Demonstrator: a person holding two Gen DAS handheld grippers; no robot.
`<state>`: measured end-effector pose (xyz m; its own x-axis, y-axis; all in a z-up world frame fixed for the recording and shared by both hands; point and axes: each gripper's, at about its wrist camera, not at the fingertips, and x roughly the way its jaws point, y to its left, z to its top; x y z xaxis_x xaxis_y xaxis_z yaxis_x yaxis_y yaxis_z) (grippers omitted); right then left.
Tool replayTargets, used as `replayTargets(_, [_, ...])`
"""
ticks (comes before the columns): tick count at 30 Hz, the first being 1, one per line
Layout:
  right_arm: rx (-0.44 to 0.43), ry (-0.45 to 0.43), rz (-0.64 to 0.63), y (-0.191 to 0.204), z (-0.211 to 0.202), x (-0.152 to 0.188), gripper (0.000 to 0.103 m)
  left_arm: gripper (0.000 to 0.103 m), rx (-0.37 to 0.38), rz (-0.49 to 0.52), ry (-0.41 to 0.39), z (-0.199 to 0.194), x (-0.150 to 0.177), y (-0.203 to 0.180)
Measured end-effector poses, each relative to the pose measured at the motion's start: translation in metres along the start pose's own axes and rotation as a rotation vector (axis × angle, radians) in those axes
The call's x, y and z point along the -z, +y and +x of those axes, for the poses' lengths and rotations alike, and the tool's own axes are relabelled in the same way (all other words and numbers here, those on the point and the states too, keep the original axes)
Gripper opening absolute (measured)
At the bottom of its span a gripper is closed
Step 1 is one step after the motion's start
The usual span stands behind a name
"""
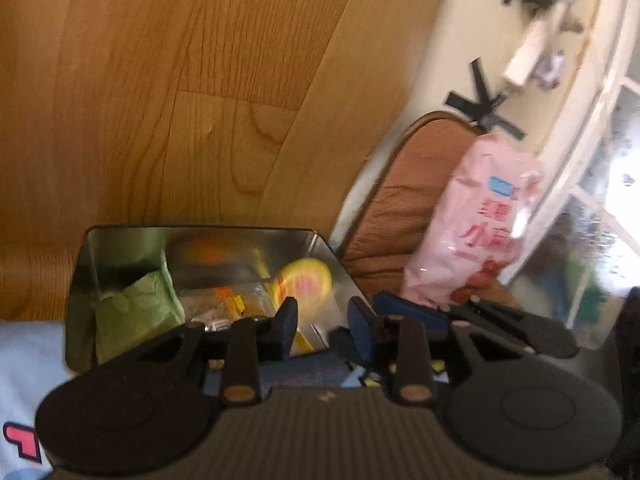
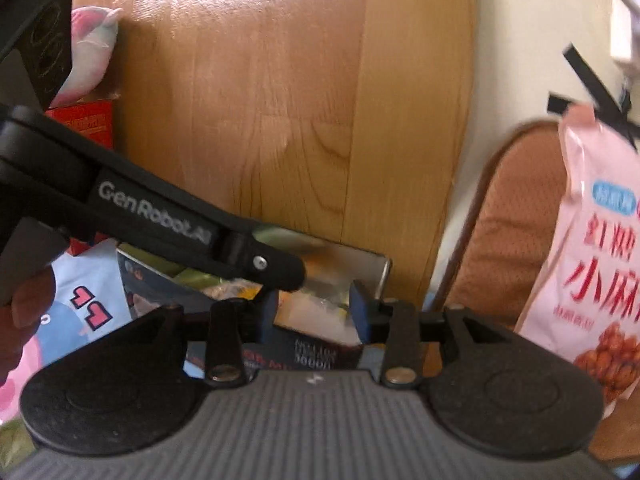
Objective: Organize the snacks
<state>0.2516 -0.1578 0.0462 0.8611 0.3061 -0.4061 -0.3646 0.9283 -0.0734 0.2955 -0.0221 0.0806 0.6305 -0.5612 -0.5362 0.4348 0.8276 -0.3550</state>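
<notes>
i've got the left gripper (image 1: 323, 326) over the metal tin (image 1: 120, 236), fingers apart, nothing between. tin's long axis runs 9 to 3, snacks inside, blurry. pink snack bag (image 1: 476, 220) stands upright at 3 against the brown cushion (image 1: 420, 184). right gripper (image 2: 316, 310) is also open, empty, w/ the tin just ahead.

Metal tin (image 1: 120, 240) is sitting open-topped, w/ a green packet (image 1: 136, 312), a yellow round sweet (image 1: 306, 280) & other wrappers filling most of its floor. Left gripper (image 2: 276, 264) is reaching across the tin in right-wrist view, blocking its near side. Pink snack bag (image 2: 592, 248) is standing just right, leaning on a brown cushion (image 2: 516, 216). Wood panel (image 1: 180, 100) is closing off the back.
</notes>
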Motion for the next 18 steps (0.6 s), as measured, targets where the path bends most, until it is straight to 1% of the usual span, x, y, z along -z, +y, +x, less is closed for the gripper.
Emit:
replayTargets(1, [-0.014,-0.008,0.016,-0.002,-0.006,0.003,0.042,0.034,0.008,0.002,-0.009,-0.01,0.004,0.002])
replayTargets(3, [-0.067,0.002,0.065,-0.008,-0.024,0.013,0.042,0.034,0.035,-0.008,-0.008,-0.033,0.018,0.006])
replayTargets(5, [-0.16,0.044,0.155,-0.015,-0.041,0.028,0.042,0.034,0.059,-0.024,0.022,-0.049,0.038,0.009])
replayTargets(7, [-0.272,0.123,0.244,-0.019,-0.046,0.044,0.042,0.034,0.063,-0.046,0.081,-0.056,0.062,0.011])
replayTargets(8, [-0.289,0.153,0.272,-0.017,-0.045,0.05,0.042,0.034,0.044,-0.061,0.118,-0.059,0.076,0.012])
replayTargets(9, [-0.291,0.184,0.285,-0.014,-0.044,0.055,0.042,0.031,0.023,-0.075,0.147,-0.061,0.088,0.012])
replayTargets(11, [-0.293,0.262,0.3,-0.005,-0.038,0.065,0.04,0.031,0.003,-0.112,0.195,-0.068,0.114,0.015])
replayTargets(12, [-0.319,0.275,0.345,-0.005,-0.04,0.07,0.035,0.03,-0.009,-0.11,0.184,-0.076,0.124,0.014])
replayTargets(13, [-0.36,0.286,0.386,-0.005,-0.043,0.072,0.029,0.026,-0.038,-0.094,0.173,-0.085,0.132,0.011])
replayTargets(14, [-0.381,0.293,0.408,-0.003,-0.049,0.074,0.026,0.025,-0.078,-0.082,0.165,-0.094,0.138,0.009])
replayTargets(17, [-0.395,0.29,0.407,0.007,-0.074,0.081,0.026,0.026,-0.187,-0.063,0.148,-0.111,0.151,0.008])
replayTargets(18, [-0.409,0.293,0.413,0.01,-0.079,0.085,0.025,0.029,-0.216,-0.072,0.147,-0.114,0.153,0.011])
